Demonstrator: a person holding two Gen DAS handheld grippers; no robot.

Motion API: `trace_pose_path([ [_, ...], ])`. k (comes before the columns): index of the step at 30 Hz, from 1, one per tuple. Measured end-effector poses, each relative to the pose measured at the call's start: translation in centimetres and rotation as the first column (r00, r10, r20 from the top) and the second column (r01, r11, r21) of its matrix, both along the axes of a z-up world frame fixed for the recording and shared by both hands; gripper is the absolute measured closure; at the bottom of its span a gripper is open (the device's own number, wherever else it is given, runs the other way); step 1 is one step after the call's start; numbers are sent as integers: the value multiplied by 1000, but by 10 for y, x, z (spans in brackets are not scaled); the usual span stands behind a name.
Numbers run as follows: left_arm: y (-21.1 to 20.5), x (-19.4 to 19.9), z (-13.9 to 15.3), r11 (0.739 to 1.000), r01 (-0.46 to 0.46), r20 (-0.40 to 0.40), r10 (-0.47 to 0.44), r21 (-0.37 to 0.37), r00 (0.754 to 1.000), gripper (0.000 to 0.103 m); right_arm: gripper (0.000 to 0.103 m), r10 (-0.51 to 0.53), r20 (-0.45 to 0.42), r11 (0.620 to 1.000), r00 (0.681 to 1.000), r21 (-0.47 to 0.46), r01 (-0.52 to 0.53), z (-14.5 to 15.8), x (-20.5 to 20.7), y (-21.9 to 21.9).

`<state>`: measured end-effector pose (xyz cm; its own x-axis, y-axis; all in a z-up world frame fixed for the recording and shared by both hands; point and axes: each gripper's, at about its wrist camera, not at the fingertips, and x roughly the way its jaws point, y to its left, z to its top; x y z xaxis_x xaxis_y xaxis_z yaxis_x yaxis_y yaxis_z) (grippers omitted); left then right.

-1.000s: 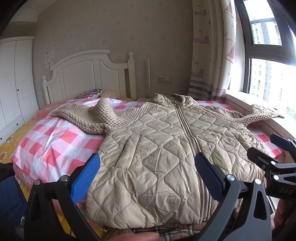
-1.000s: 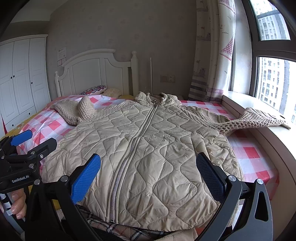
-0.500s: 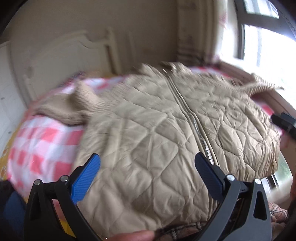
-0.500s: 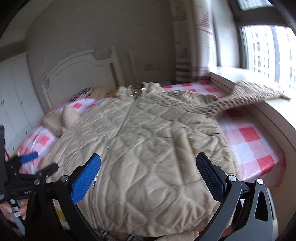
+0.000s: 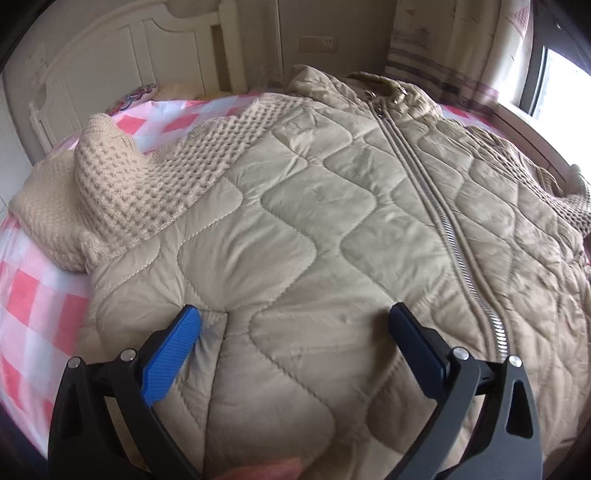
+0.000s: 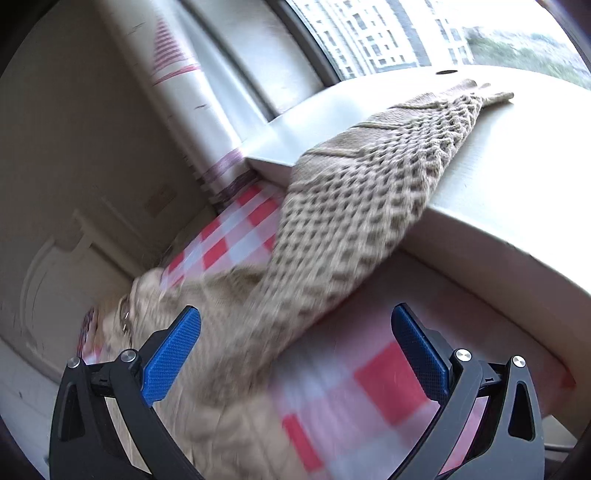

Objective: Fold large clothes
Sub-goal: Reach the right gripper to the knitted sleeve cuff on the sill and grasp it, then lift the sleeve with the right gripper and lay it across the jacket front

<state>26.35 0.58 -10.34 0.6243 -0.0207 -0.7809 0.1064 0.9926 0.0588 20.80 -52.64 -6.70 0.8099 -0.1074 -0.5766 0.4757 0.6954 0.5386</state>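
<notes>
A beige quilted jacket with a centre zip lies spread face up on the bed. Its knit left sleeve is bunched on the checked sheet. My left gripper is open, low over the jacket's lower left panel, holding nothing. In the right wrist view the knit right sleeve stretches from the jacket up onto the window sill. My right gripper is open and empty, just above the sleeve's base and the sheet; the view is tilted and blurred.
The bed has a pink and white checked sheet and a white headboard. A curtain hangs by the window on the right. The sill edge runs close along the bed's right side.
Both grippers have moved forward and down toward the jacket. The left one closed in on the lower left panel. The right one swung right toward the sleeve on the sill.
</notes>
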Motion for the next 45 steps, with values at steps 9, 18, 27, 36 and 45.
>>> trace_pose_path([
  [9, -3, -3, -6, 1000, 13, 8, -13, 9, 1000, 2, 61, -47, -52, 970, 998, -243, 33, 11, 53, 5],
  [18, -1, -4, -5, 1000, 12, 10, -12, 1, 1000, 2, 64, 479, -402, 316, 781, -751, -580, 2, 45, 247],
  [27, -1, -5, -5, 1000, 19, 12, -19, 5, 1000, 2, 24, 552, -144, 751, 821, -342, -565, 5, -14, 166],
  [36, -1, -4, -5, 1000, 17, 13, -17, 14, 1000, 2, 24, 148, 118, 895, 982, 407, -184, -41, -37, 50],
  [45, -1, -5, -5, 1000, 19, 14, -19, 7, 1000, 2, 24, -447, -8, 680, 894, 647, 346, -53, -13, 32],
])
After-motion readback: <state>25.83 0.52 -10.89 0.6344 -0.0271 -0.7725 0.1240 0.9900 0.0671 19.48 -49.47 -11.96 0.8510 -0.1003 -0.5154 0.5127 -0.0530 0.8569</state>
